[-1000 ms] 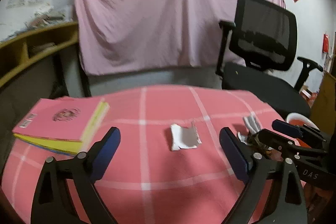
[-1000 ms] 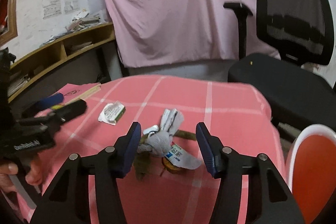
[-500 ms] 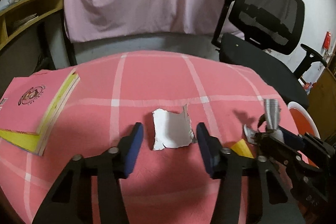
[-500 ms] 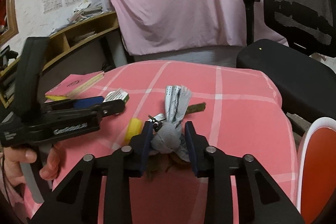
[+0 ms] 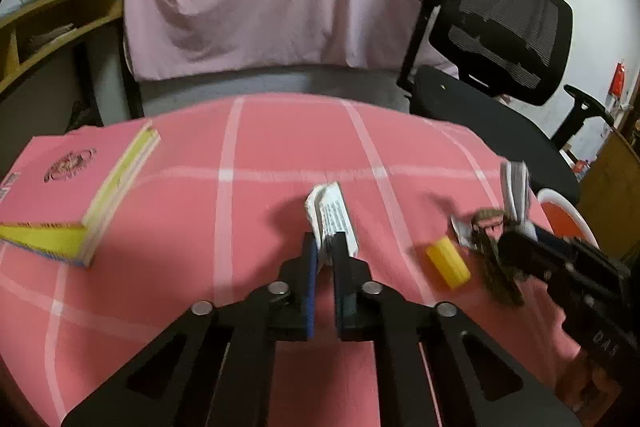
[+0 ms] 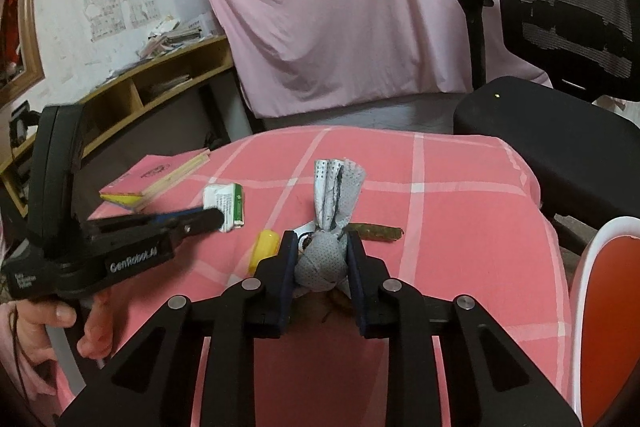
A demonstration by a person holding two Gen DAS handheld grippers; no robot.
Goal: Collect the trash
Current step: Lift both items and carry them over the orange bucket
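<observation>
My left gripper point(image 5: 325, 255) is shut on a crumpled white printed wrapper point(image 5: 332, 217) and holds it just above the pink checked tablecloth point(image 5: 260, 155). The wrapper also shows in the right wrist view point(image 6: 225, 206). My right gripper point(image 6: 322, 259) is shut on a grey dotted wad of cloth point(image 6: 328, 227), seen in the left wrist view too point(image 5: 516, 187). A yellow cap point(image 5: 447, 267) lies between the two grippers, also visible in the right wrist view point(image 6: 264, 247). Brown scraps point(image 6: 376, 231) lie under and behind the wad.
A pink book on a yellow one point(image 5: 76, 187) lies at the table's left. A black office chair point(image 5: 500, 39) stands behind right. A white and orange bin point(image 6: 604, 307) stands at the table's right side. A wooden shelf point(image 6: 160, 83) runs along the left wall.
Both grippers have shut. The left one moved forward and closed on the white wrapper, folding it upright. The right one closed on the grey wad and lifted it slightly.
</observation>
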